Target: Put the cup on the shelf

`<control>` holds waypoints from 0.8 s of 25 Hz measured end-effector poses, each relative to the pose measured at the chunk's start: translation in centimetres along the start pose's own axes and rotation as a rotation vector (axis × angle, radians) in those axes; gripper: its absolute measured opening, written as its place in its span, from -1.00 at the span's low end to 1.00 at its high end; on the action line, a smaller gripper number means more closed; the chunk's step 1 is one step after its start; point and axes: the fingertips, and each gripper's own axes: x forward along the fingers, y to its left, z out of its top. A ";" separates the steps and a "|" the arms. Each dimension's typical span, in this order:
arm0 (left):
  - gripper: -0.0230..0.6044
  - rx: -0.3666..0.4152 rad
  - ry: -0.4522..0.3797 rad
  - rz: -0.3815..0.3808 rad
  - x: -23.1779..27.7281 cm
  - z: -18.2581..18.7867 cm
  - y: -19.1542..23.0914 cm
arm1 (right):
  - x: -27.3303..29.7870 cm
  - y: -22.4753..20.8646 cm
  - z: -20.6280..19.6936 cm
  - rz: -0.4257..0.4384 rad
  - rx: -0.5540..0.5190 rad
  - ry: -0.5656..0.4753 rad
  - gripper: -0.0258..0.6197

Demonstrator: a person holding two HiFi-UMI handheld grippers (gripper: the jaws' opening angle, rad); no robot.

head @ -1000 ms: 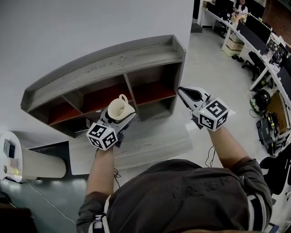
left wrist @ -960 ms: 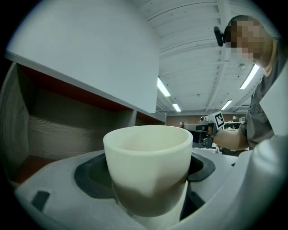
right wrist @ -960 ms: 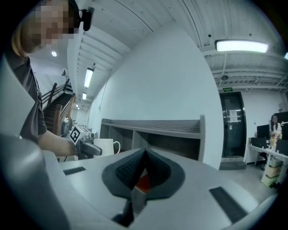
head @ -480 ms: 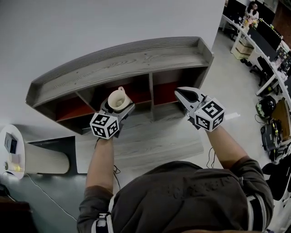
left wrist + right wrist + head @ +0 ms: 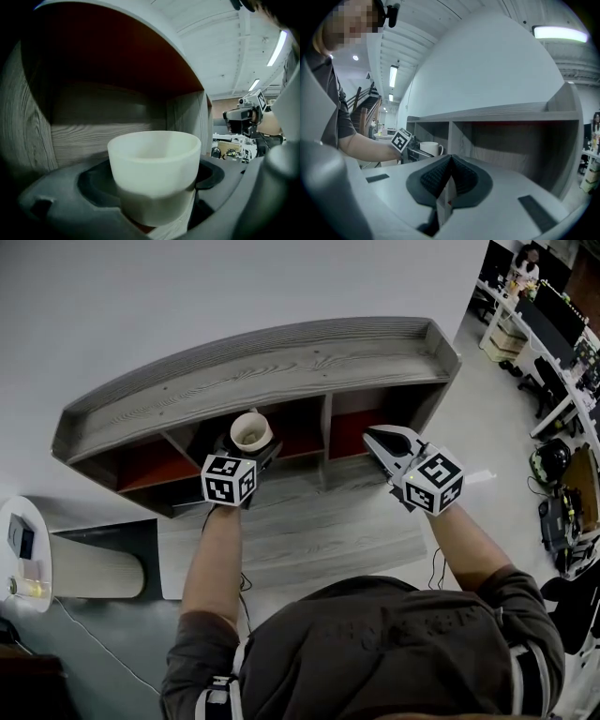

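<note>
A cream-white cup (image 5: 250,430) (image 5: 153,172) (image 5: 430,148) is held upright in my left gripper (image 5: 246,448) (image 5: 154,197), whose jaws are shut on its lower body. The cup sits at the mouth of the middle compartment of the grey wooden shelf (image 5: 262,367) (image 5: 501,112); the left gripper view looks into that compartment, with its red ceiling and wood back panel (image 5: 98,136). My right gripper (image 5: 382,441) (image 5: 449,176) hovers in front of the right compartment with its jaws pressed together on nothing.
The shelf stands against a white wall with a wood-grain lower ledge (image 5: 309,521) in front. A white rounded machine (image 5: 37,563) stands at the left. Desks and chairs (image 5: 553,343) fill the office floor at the right.
My left gripper has carried the cup forward and up to the middle compartment's opening, and the cup now stands more upright. The right gripper has barely shifted.
</note>
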 end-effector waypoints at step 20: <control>0.46 0.033 0.090 0.082 2.7 -1.2 1.7 | -1.4 -1.8 -0.5 -0.028 0.016 0.010 -0.94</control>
